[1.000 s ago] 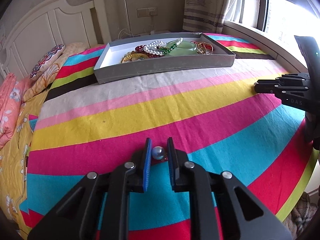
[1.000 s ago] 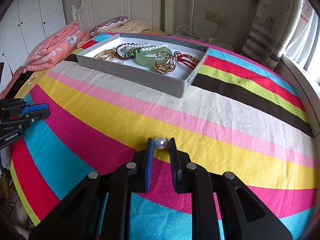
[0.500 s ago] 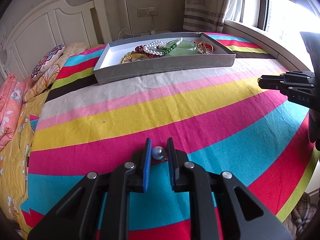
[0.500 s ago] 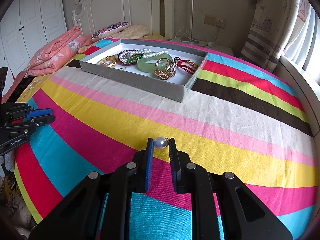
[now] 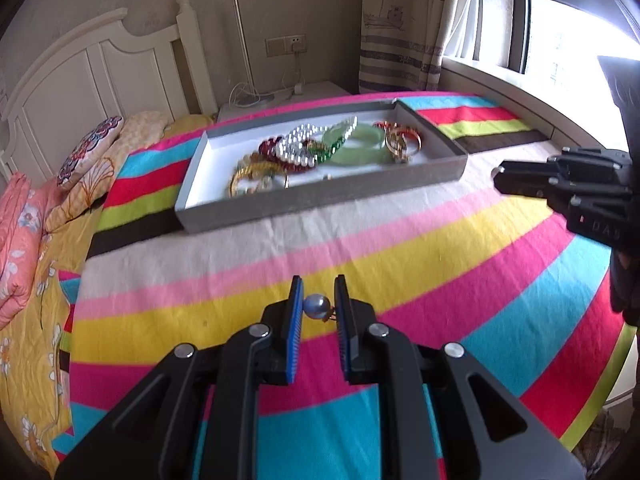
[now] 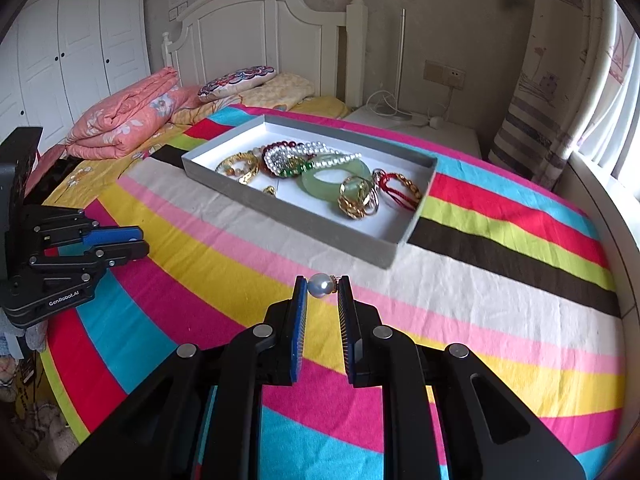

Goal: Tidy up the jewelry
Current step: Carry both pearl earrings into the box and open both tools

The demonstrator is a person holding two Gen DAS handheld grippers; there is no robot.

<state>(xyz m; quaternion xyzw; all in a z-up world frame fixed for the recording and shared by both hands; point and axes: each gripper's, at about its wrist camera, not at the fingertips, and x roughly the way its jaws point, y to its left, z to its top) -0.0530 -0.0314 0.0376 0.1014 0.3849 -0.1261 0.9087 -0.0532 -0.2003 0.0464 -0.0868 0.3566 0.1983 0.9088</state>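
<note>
1. The left gripper [image 5: 316,304] has its fingers [image 5: 295,312] nearly closed on a bluish pearl earring [image 5: 317,305], held above the striped bedspread [image 5: 400,256].
2. The right gripper [image 6: 322,300] likewise pinches a white pearl earring [image 6: 321,285] at the tips of its fingers [image 6: 301,308]; a small gold fitting, possibly its hook, shows at the bead's side.
3. Toward the head end of the bed lies a grey tray [image 6: 320,220] of jewelry: a green bangle [image 6: 334,176], pearl strands [image 6: 304,152], gold bracelets [image 6: 238,166].
</note>
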